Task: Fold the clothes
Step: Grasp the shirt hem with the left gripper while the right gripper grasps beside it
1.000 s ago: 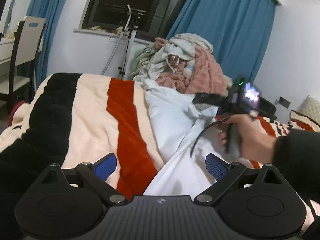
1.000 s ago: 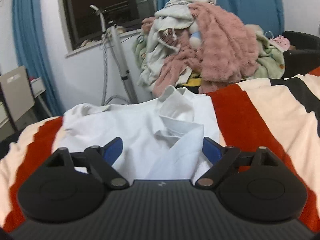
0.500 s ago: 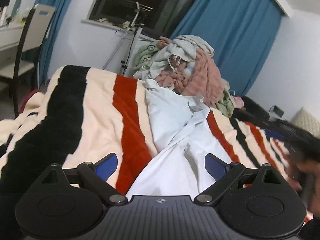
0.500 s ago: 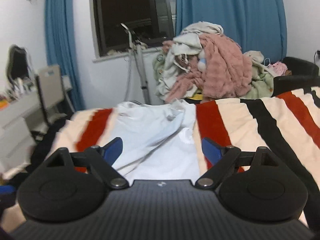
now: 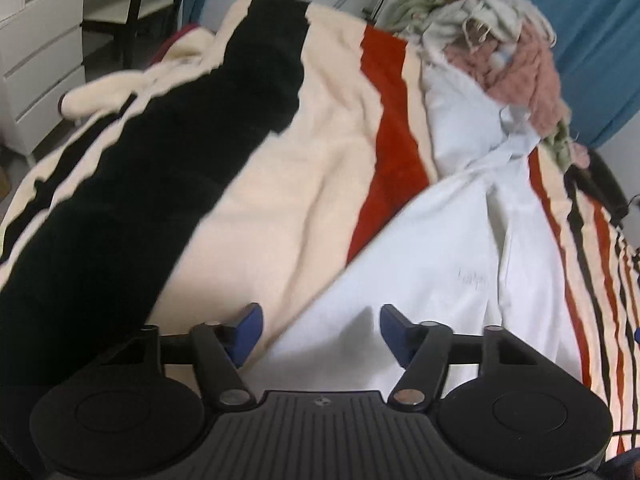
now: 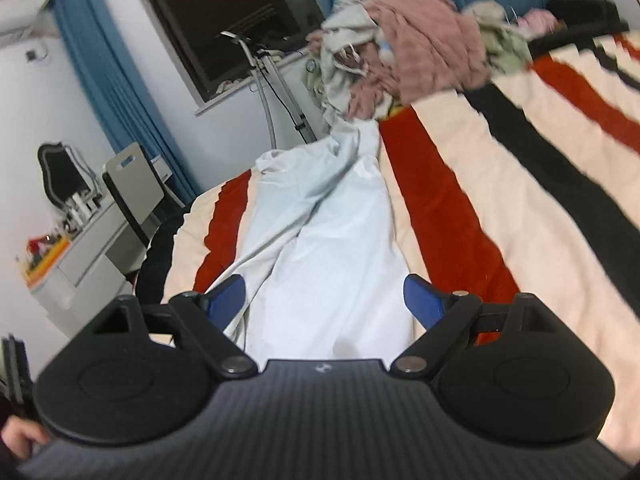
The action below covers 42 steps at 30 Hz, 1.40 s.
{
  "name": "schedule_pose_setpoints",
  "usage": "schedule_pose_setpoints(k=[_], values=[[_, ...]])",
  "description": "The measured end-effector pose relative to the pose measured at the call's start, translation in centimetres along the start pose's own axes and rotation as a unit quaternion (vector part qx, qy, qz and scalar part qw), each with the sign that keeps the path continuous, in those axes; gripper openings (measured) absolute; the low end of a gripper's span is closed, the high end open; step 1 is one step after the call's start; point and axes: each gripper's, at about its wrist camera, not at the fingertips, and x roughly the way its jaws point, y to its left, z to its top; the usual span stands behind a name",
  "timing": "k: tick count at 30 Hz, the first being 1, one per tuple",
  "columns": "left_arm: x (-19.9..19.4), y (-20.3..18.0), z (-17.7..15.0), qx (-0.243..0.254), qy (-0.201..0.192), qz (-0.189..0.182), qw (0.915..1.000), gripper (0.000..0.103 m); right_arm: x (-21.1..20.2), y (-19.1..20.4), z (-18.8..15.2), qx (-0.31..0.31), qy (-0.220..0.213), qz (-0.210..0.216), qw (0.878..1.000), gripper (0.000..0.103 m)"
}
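A white shirt (image 5: 448,240) lies stretched lengthwise on the striped blanket (image 5: 280,200), collar end toward the far clothes pile. It also shows in the right wrist view (image 6: 332,248). My left gripper (image 5: 318,330) is open, low over the shirt's near left edge. My right gripper (image 6: 325,298) is open and empty, straddling the shirt's near end just above it. Neither holds any cloth.
A heap of pink, beige and green clothes (image 5: 508,48) sits at the far end of the bed, also in the right wrist view (image 6: 408,44). A white desk (image 6: 76,256) and chair (image 6: 132,184) stand left of the bed. A dark window (image 6: 224,16) and blue curtains lie beyond.
Both grippers have drawn back from the collar toward the shirt's near end and dipped down toward it. The right gripper has left the left wrist view. Both stayed open.
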Motion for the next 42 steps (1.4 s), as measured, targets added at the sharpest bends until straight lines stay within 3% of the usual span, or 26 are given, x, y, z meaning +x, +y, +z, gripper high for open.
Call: schedule_pose_setpoints(k=[2,4,5,11,17,18,21,25,27,29,30,32,35,37,40,42], values=[[-0.2,-0.7,-0.7,0.022,0.011,0.016,0.9996,0.024,0.3,-0.8,-0.1,0.019,0.011,-0.003,1.0,0.087],[-0.9,-2.0,-1.5,0.058,0.001,0.04,0.9975,0.006,0.7,-1.5,-0.2,0.038,0.028,-0.001,0.999,0.087],[-1.3,-2.8,-2.0,0.074,-0.005,0.044,0.9963,0.005,0.9,-1.8,-0.3,0.047,0.036,0.001,0.998,0.087],[-5.3,-9.7,-5.9,0.162,-0.048,-0.031,0.9852,0.003,0.5,-3.5,-0.6,0.077,0.051,0.008,0.996,0.087],[-9.3,-16.6,-9.7,0.247,-0.09,-0.105,0.9592,0.003,-0.1,-4.6,-1.1,0.09,0.073,0.015,0.993,0.087],[-9.3,-17.7,-10.3,0.254,-0.086,-0.115,0.9565,0.003,-0.2,-4.7,-1.4,0.089,0.079,0.014,0.993,0.087],[-4.6,-19.4,-11.5,0.258,-0.02,-0.105,0.9602,0.003,0.0,-5.1,-1.9,0.094,0.104,0.018,0.99,0.087],[-0.3,-18.0,-10.8,0.199,0.067,-0.126,0.9695,0.008,0.5,-5.4,-2.5,0.103,0.133,0.027,0.985,0.087],[-0.3,-16.7,-9.9,0.168,0.072,-0.144,0.9726,0.016,0.9,-5.5,-2.8,0.108,0.145,0.029,0.983,0.087],[-1.0,-15.5,-9.3,0.147,0.073,-0.159,0.9735,0.032,1.4,-5.7,-3.1,0.12,0.156,0.033,0.98,0.087],[-1.3,-14.9,-8.8,0.137,0.072,-0.165,0.9741,0.034,1.7,-5.7,-3.4,0.122,0.163,0.028,0.979,0.087],[-2.0,-13.6,-7.7,0.116,0.062,-0.17,0.9767,0.05,2.6,-5.4,-3.9,0.117,0.182,0.025,0.976,0.076],[-2.5,-10.9,-5.7,0.066,0.035,-0.18,0.9809,0.062,3.8,-5.2,-4.7,0.116,0.209,0.017,0.971,0.072],[-2.1,-9.0,-4.5,0.031,0.024,-0.174,0.9839,0.069,4.4,-5.2,-5.2,0.115,0.221,0.0,0.968,0.072],[0.1,-7.3,-3.6,-0.001,0.034,-0.148,0.9884,0.069,5.2,-5.1,-5.9,0.109,0.241,-0.021,0.964,0.071],[1.2,-6.7,-3.3,-0.012,0.05,-0.15,0.9873,0.069,5.6,-4.6,-6.4,0.099,0.257,-0.017,0.961,0.071]])
